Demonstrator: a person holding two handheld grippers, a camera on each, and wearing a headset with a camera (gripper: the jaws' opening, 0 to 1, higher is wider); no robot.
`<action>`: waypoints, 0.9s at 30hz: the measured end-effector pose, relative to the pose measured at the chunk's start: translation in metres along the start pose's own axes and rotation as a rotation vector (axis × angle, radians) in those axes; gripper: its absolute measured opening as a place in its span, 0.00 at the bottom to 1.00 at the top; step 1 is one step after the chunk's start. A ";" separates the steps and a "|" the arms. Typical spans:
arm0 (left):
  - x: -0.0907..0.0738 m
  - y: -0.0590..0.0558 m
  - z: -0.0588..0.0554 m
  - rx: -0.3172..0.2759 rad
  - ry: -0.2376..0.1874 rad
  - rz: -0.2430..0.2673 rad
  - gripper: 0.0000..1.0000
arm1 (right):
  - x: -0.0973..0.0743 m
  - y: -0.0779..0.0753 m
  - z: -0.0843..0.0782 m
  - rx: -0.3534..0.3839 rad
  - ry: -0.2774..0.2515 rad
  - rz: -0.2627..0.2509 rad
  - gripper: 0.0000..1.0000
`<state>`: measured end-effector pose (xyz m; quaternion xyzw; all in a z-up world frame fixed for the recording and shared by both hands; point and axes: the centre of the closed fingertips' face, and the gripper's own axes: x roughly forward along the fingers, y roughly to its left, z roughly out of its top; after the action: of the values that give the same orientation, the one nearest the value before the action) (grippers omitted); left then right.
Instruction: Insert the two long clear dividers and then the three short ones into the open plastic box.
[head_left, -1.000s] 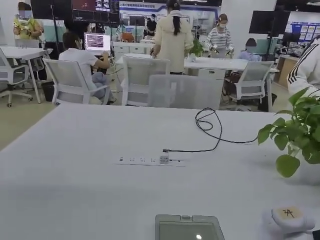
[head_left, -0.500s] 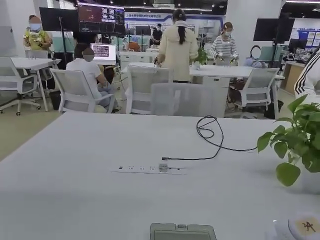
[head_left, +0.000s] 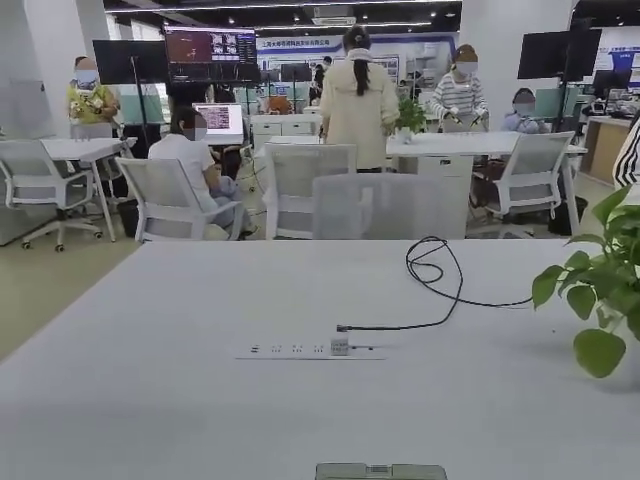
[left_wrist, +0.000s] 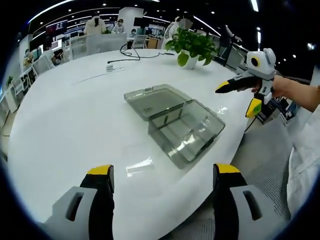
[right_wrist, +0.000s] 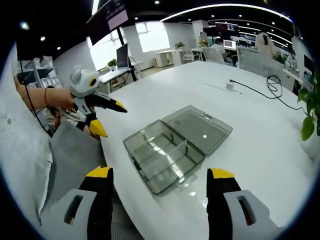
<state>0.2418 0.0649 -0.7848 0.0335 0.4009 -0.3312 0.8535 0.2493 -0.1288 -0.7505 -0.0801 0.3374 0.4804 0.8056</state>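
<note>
The open plastic box (right_wrist: 137, 165) sits at the tabletop's (head_left: 150, 380) near edge, just in front of the person. Its hinged lid (right_wrist: 200, 127) is thrown back flat toward the middle of the tabletop. In the right gripper view clear ribs stand inside the box and split it into compartments; how many ribs, I cannot tell. A clear strip (left_wrist: 139, 166) lies flat on the tabletop just beside the box, toward the near edge.

The left gripper (right_wrist: 110, 119) hangs off the near edge, to the left of the box, touching nothing, with its yellow-tipped jaws spread apart and empty. The right gripper (left_wrist: 238, 97) hangs off the edge on the box's right side, and its jaws are likewise parted around nothing.

Farther in, a white power strip (head_left: 310, 350) lies flush near the tabletop's centre, with a black cable (head_left: 440, 290) looping from it toward the far right corner. A potted plant (head_left: 600, 300) stands at the right edge. White chairs (head_left: 385, 205) line the far edge, and people (head_left: 360, 95) stand and sit at other desks.
</note>
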 end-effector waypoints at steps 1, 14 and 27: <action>0.001 0.002 -0.003 -0.012 0.018 0.008 0.81 | -0.001 0.000 -0.001 -0.015 -0.005 0.005 0.79; 0.020 0.021 -0.030 -0.085 0.185 0.104 0.62 | -0.018 -0.003 -0.019 -0.077 -0.061 0.028 0.84; 0.031 0.033 -0.048 -0.056 0.339 0.169 0.47 | -0.029 -0.004 -0.034 -0.068 -0.089 0.024 0.85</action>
<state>0.2439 0.0893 -0.8460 0.0984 0.5438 -0.2366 0.7991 0.2276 -0.1666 -0.7588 -0.0819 0.2857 0.5043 0.8108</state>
